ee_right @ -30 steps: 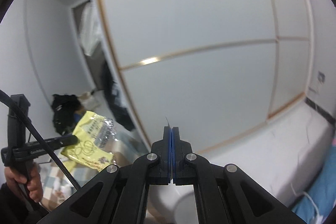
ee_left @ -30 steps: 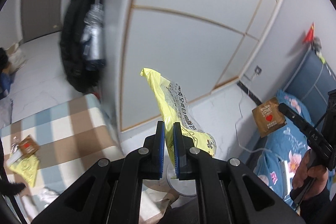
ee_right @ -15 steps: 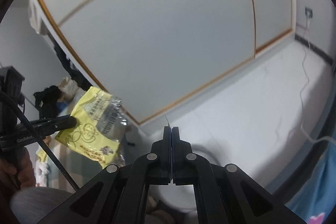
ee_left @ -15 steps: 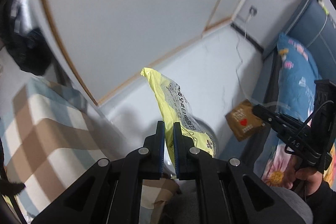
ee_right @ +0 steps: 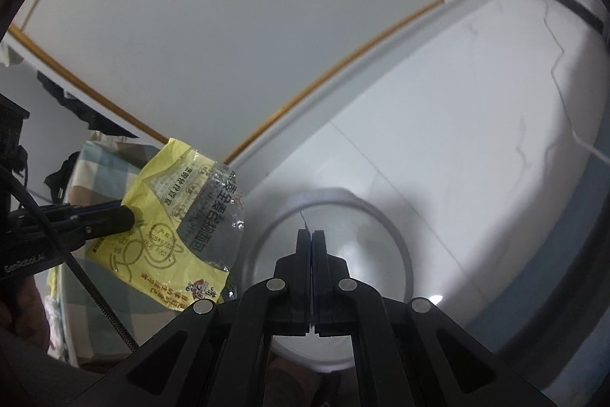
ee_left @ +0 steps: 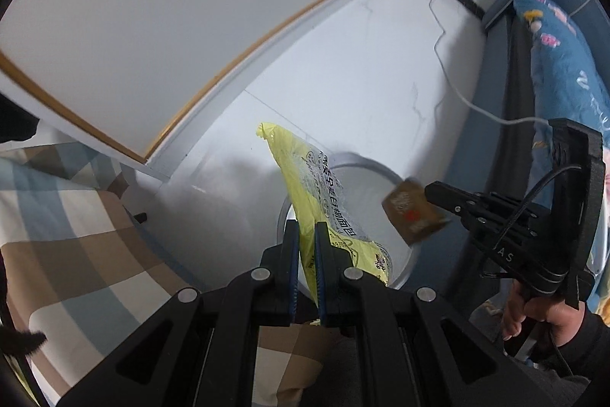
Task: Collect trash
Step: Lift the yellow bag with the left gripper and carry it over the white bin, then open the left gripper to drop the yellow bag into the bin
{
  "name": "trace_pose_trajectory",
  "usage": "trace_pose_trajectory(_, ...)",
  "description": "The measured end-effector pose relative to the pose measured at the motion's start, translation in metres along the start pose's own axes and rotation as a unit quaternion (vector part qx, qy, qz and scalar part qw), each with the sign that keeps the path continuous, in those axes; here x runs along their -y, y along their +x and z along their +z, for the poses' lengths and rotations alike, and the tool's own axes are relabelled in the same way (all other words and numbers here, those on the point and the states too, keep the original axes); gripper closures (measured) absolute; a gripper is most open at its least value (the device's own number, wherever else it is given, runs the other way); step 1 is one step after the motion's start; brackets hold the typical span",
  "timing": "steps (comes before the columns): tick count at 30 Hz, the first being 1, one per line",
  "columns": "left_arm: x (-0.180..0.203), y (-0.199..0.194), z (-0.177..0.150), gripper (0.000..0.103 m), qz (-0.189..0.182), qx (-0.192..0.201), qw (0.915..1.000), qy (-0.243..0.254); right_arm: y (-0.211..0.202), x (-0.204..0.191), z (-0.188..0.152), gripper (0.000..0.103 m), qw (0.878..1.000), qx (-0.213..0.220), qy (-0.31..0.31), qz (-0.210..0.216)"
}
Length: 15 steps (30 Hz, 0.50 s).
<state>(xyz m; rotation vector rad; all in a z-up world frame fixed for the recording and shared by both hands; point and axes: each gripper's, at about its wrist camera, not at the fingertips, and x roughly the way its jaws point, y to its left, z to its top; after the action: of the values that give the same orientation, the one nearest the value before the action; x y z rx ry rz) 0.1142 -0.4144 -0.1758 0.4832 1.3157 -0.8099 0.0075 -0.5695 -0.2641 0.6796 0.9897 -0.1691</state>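
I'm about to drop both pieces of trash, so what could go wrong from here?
The yellow wrapper is large and floppy; released from the left gripper, it may catch the white bin rim and fall onto the floor. The brown packet hangs edge-on from the right gripper, near the rim in the left wrist view, so it could miss.

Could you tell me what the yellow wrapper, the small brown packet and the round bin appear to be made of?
Yellow wrapper: thin glossy plastic film, crinkled, with a clear, shiny window. Small brown packet: matte brown, perhaps paper or foil sachet; too blurred to tell. Round bin: smooth, pale, probably plastic, with a grey rim.
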Motion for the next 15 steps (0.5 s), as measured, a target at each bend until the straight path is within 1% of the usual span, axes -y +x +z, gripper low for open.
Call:
trace_pose_trajectory(2, 0.003, 0.006, 0.002, 0.099, 0.003, -0.011, 0.9999, 0.002, 0.012, 0.004, -0.002, 0.100, 1.000, -0.007, 0.004, -0.001)
trace_pose_trajectory(8, 0.008, 0.022, 0.008, 0.099, 0.007, -0.037, 0.9993, 0.002, 0.028, 0.012, -0.006, 0.100, 0.999, -0.028, 0.021, -0.001)
trace_pose_trajectory(12, 0.013, 0.034, 0.010, 0.099, 0.004, -0.054, 0.9985, 0.010, 0.021, 0.016, -0.005, 0.099, 0.999, -0.019, 0.027, -0.004)
trace_pose_trajectory(13, 0.014, 0.037, 0.010, 0.099, 0.001, -0.058, 0.9983, 0.010, 0.021, 0.017, -0.005, 0.096, 0.999, -0.012, 0.029, -0.014)
trace_pose_trajectory(15, 0.016, 0.042, 0.010, 0.099, -0.005, -0.066, 0.9977, 0.011, 0.015, 0.019, -0.003, 0.090, 0.999, -0.003, 0.036, -0.018)
